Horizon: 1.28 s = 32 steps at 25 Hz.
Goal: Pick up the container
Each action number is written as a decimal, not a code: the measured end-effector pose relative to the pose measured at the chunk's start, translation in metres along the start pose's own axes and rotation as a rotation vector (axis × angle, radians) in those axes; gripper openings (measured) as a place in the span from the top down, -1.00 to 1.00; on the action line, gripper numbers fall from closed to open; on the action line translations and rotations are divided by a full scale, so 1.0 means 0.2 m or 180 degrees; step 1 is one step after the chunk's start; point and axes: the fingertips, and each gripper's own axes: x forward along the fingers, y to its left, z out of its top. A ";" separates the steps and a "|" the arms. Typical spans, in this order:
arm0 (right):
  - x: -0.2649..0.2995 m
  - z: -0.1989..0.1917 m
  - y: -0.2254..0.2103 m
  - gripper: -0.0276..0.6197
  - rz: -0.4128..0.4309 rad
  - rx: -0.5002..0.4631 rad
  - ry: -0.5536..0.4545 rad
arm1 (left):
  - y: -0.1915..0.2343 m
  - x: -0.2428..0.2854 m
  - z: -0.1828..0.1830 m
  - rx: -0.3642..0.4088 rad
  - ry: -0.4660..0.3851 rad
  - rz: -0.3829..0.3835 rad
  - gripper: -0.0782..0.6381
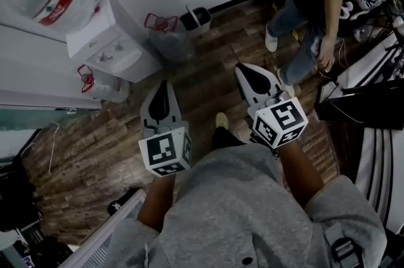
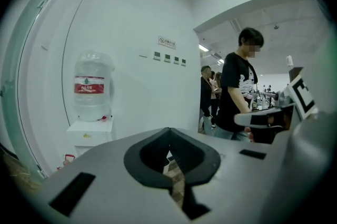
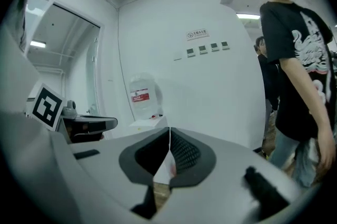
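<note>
Seen from above, a person stands on a wooden floor [image 1: 208,81] holding two grippers out in front. The left gripper [image 1: 161,85] has its jaws pressed together on nothing, and so does the right gripper [image 1: 243,69]. A small dark container [image 1: 196,18] sits at the floor's far edge against the white wall, just beside a bag-lined bin [image 1: 168,41] and near a water dispenser [image 1: 117,49].

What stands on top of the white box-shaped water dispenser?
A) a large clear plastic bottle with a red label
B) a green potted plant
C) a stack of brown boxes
A: the large clear plastic bottle with a red label sits on the white water dispenser.
</note>
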 end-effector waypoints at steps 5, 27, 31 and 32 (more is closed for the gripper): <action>0.10 0.08 -0.14 0.84 0.0037 0.0014 -0.0043 | -0.04 0.16 0.06 0.0029 0.0031 0.0043 0.74; 0.35 0.13 -0.31 0.83 0.0007 -0.0134 -0.0070 | -0.04 0.49 0.17 0.0111 -0.0088 -0.0034 0.74; 0.47 0.16 -0.37 0.83 -0.0028 -0.0124 -0.0038 | 0.01 0.63 0.20 0.0085 -0.0071 -0.0085 0.74; 0.51 0.17 -0.39 0.83 -0.0044 -0.0119 -0.0039 | 0.03 0.67 0.21 0.0086 -0.0072 -0.0095 0.74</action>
